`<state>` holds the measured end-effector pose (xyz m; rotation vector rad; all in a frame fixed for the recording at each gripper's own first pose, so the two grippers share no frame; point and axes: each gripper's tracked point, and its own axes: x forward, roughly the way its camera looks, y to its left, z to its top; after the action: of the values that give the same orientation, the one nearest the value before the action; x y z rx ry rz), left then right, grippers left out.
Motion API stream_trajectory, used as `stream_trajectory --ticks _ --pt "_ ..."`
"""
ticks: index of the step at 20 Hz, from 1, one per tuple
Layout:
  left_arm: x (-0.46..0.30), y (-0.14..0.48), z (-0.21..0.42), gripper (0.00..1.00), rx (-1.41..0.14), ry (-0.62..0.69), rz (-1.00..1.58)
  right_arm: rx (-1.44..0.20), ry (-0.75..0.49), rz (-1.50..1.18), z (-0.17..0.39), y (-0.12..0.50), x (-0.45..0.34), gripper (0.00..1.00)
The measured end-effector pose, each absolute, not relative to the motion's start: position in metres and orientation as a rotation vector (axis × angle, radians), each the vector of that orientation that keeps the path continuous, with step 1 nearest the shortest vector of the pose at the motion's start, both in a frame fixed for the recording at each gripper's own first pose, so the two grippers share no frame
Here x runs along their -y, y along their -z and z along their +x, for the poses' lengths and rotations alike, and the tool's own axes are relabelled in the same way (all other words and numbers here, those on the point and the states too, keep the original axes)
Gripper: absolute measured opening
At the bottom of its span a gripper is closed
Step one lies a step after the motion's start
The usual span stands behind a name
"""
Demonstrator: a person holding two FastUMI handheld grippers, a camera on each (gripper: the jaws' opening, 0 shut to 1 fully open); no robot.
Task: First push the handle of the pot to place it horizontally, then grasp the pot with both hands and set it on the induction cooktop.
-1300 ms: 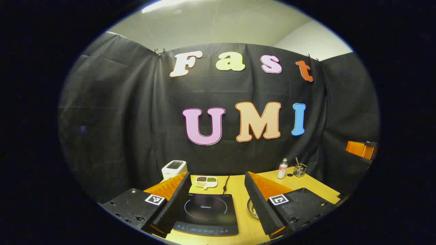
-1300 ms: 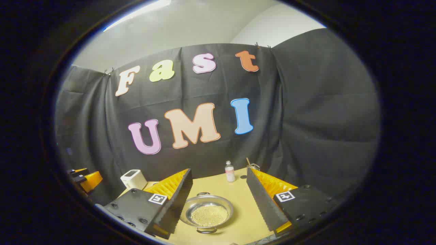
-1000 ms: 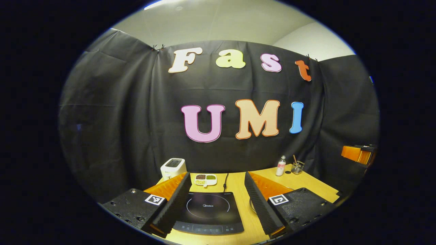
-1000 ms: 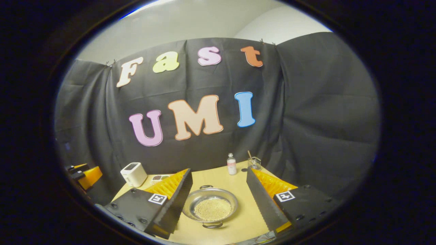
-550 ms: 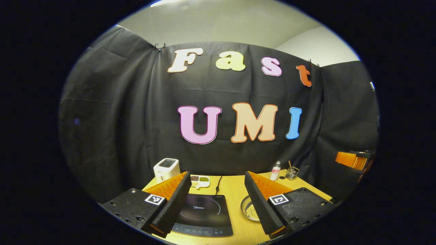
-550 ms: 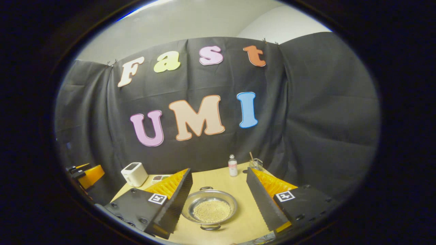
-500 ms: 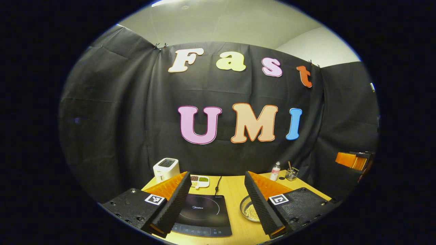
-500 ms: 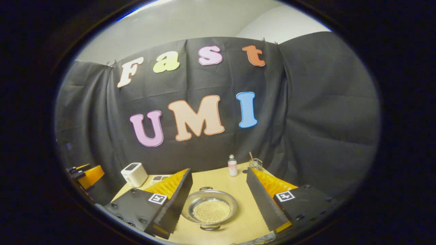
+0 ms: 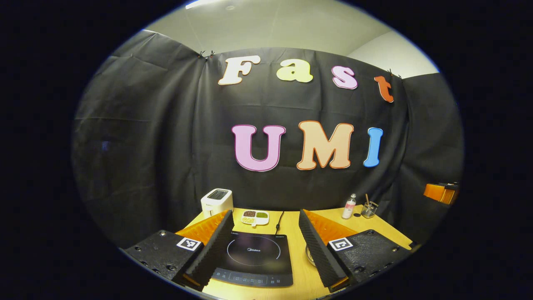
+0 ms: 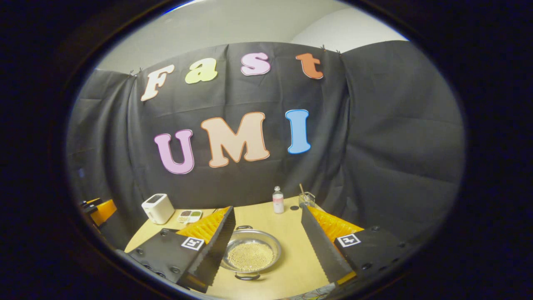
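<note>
Left tool [image 9: 263, 246]: fingers spread wide, nothing between them, held above the near edge of the table [image 9: 293, 233]. The black induction cooktop [image 9: 254, 258] lies flat on the table directly between its fingers, control strip toward the camera, cord running back toward the wall. A sliver of the pot [image 9: 309, 255] shows just right of the cooktop, mostly hidden behind the right-hand finger. Beyond the cooktop: a white divided dish [image 9: 255, 216] and a white toaster [image 9: 217, 201] at the back left; a small bottle [image 9: 349, 206] and a glass holder [image 9: 368, 209] at the back right.

Right tool [image 10: 266, 246]: fingers likewise spread, empty, above the table. The steel pot [image 10: 250, 255] sits on the table between them, holding pale grains; one loop handle points toward the camera, the other toward the wall. The left tool [image 10: 98, 210] shows far left
</note>
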<state>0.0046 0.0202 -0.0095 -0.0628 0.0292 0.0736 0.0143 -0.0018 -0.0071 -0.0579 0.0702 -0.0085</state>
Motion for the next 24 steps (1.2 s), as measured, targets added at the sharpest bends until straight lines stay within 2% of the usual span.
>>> stream_trajectory --ticks 3,4,6,8,10,11,18,21,22,23,24 --pt "-0.029 0.014 0.003 0.92 -0.04 -0.079 -0.057 -0.078 0.007 -0.052 0.011 0.01 -0.007 0.92" --pt "-0.033 0.016 0.003 0.95 -0.043 -0.078 -0.051 -0.078 0.008 -0.051 0.01 0.012 -0.01 0.92" --pt "-0.041 0.018 0.002 0.95 -0.044 -0.081 -0.037 -0.074 0.015 -0.045 0.009 0.012 -0.017 0.72" --pt "-0.049 0.021 0.001 0.92 -0.046 -0.083 -0.04 -0.067 0.013 -0.027 0.003 0.012 -0.027 0.65" --pt "-0.055 0.025 0.0 0.92 -0.054 -0.078 -0.043 -0.062 0.017 -0.025 -0.002 0.014 -0.037 0.41" --pt "-0.058 0.026 0.0 0.92 -0.057 -0.072 -0.039 -0.064 0.018 -0.031 -0.004 0.014 -0.04 0.45" --pt "-0.069 0.031 -0.003 0.93 -0.052 -0.008 0.028 -0.089 0.046 -0.084 -0.008 0.039 -0.069 0.45" --pt "-0.068 0.034 -0.003 0.92 -0.056 0.016 0.028 -0.12 0.05 -0.039 -0.022 0.048 -0.08 0.06" --pt "-0.069 0.037 -0.003 0.92 -0.062 0.022 0.024 -0.13 0.053 -0.039 -0.024 0.055 -0.079 0.13" --pt "-0.069 0.04 -0.003 0.96 -0.068 0.028 0.019 -0.142 0.053 -0.042 -0.025 0.06 -0.079 0.05" --pt "-0.069 0.042 -0.004 0.95 -0.074 0.031 0.016 -0.154 0.052 -0.044 -0.025 0.066 -0.079 0.13"
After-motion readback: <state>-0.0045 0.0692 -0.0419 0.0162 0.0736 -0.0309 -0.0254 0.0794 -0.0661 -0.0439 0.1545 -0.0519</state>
